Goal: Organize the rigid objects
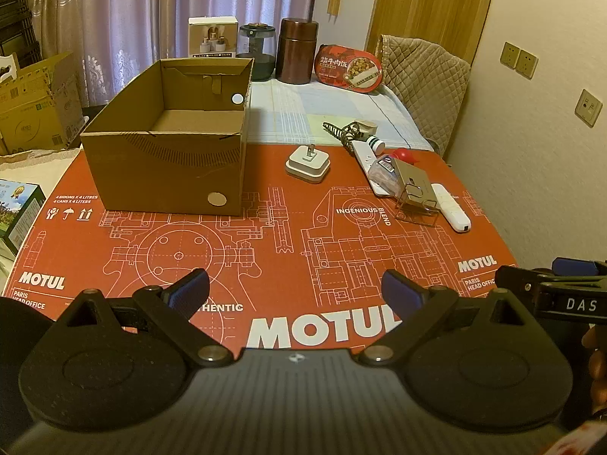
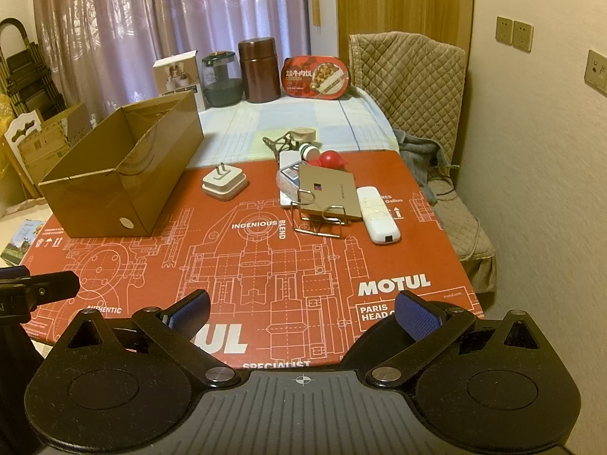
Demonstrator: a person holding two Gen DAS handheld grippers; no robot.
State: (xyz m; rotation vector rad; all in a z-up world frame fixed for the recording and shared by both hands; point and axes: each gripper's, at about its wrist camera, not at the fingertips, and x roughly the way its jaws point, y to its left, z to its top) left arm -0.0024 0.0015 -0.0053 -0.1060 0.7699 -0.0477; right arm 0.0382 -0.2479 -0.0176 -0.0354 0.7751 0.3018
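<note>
An open, empty cardboard box (image 1: 167, 159) stands on the red Motul mat (image 1: 265, 250), also in the right wrist view (image 2: 117, 182). A white plug adapter (image 1: 308, 165) (image 2: 224, 184) lies right of it. Further right is a pile: a gold flat box on a wire stand (image 1: 413, 189) (image 2: 329, 195), a white remote (image 1: 451, 208) (image 2: 378, 214), a white power strip (image 1: 364, 151), a small bottle (image 1: 375, 144), a red object (image 2: 329, 160). My left gripper (image 1: 296, 292) and right gripper (image 2: 301, 313) are both open and empty above the mat's near edge.
At the back of the table stand a white carton (image 1: 213, 36), a glass jar (image 1: 256, 51), a brown canister (image 1: 297, 51) and a red food box (image 1: 349, 68). A quilted chair (image 2: 413, 76) is on the right. Cardboard boxes (image 1: 34, 102) stand to the left.
</note>
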